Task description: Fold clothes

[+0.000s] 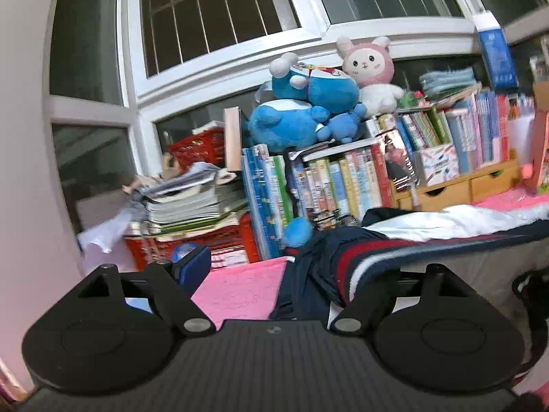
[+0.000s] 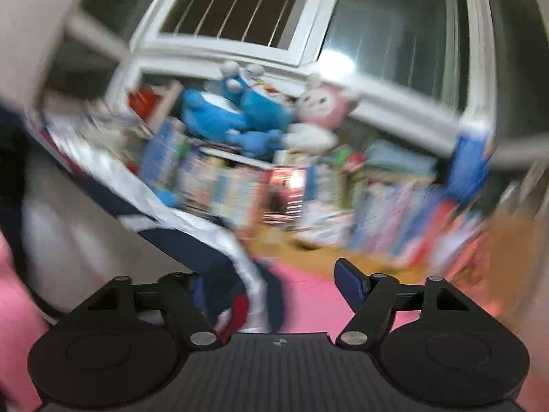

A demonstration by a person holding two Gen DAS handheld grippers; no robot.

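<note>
A navy, white and grey garment (image 1: 429, 237) with a red-and-white striped cuff lies on the pink cover (image 1: 236, 288). My left gripper (image 1: 291, 274) is open; its left blue pad (image 1: 195, 262) shows, and the right finger is hidden under the garment's bunched sleeve. In the blurred right wrist view the same garment (image 2: 192, 240) hangs across the left side. My right gripper (image 2: 274, 285) is open; its right blue pad (image 2: 350, 279) is bare, and cloth drapes over the left finger.
Behind the bed stand rows of books (image 1: 343, 182), a stack of magazines on a red crate (image 1: 192, 206), blue and pink plush toys (image 1: 308, 103), a wooden drawer organiser (image 1: 456, 189) and barred windows (image 1: 212, 10).
</note>
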